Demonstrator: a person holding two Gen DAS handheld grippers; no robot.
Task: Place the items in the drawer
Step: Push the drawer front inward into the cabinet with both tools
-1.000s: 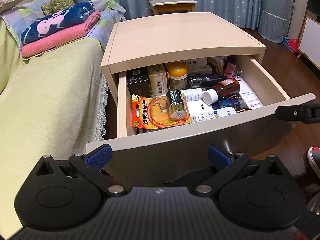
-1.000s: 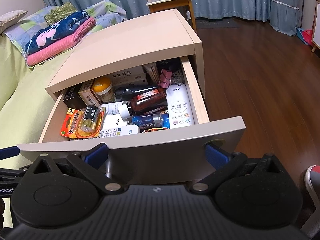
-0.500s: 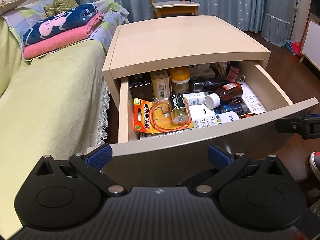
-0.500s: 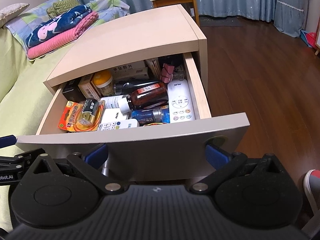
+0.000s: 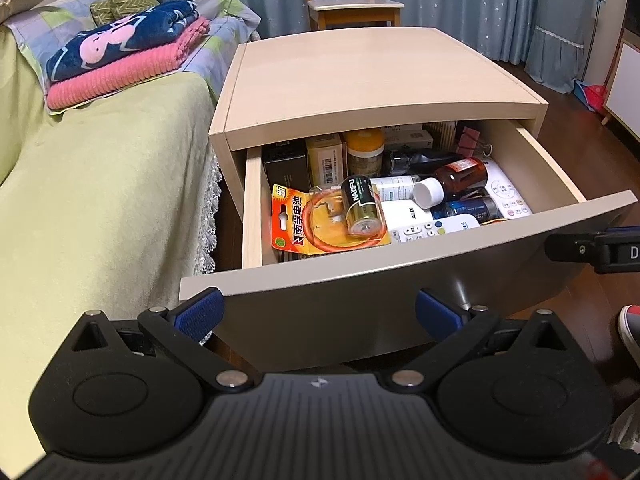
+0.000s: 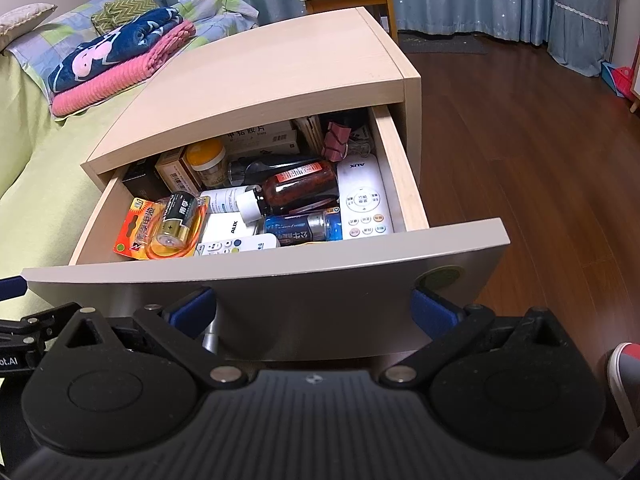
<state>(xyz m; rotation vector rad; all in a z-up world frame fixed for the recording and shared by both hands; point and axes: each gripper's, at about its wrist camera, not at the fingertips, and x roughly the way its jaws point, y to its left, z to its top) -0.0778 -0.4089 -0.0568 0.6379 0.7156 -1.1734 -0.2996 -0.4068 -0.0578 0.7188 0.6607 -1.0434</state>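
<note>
Both the left gripper [image 5: 316,310] and right gripper [image 6: 312,306] are holding their fingers spread, grasping nothing. Ahead of them the drawer [image 5: 400,276] is standing open, crammed; the battery pack [image 5: 320,222] lying atop could jam during closing.

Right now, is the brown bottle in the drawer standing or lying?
Lying: the brown bottle rests on its side, white cap toward the drawer front.

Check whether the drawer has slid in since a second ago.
Yes. The drawer has gone inward: the nightstand top now overhangs the yellow-capped jar, which it left uncovered before, and less of the back row shows.
</note>
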